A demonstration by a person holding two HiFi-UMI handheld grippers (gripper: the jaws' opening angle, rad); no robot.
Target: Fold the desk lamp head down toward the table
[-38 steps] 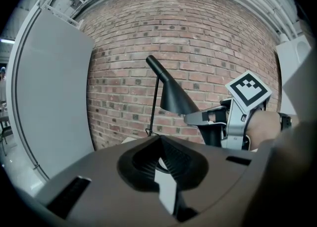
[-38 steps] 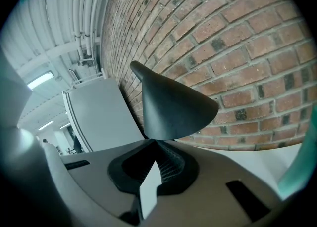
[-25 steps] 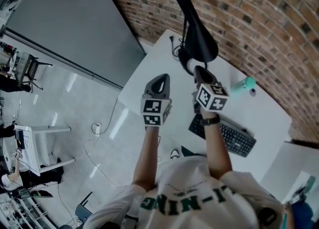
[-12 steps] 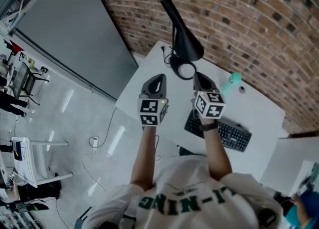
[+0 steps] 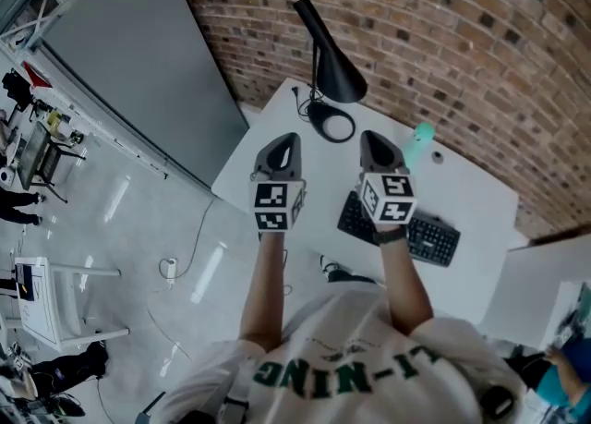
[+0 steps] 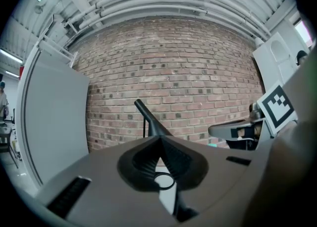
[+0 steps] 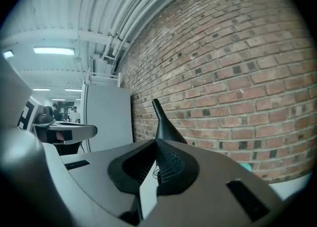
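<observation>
Brick wall backs the white surface (image 5: 480, 205), where a black cone-headed metal desk lamp (image 5: 334, 76) stands at the far edge, head raised. Left tool (image 5: 284, 141) and right tool (image 5: 374, 141) hover short of it — jaws closed, empty. The lamp is probably light with a stiff hinge — take hold at the cone.

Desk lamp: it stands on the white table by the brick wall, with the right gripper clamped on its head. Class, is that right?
No: the right gripper view shows the right gripper shut on nothing, apart from the desk lamp.
</observation>
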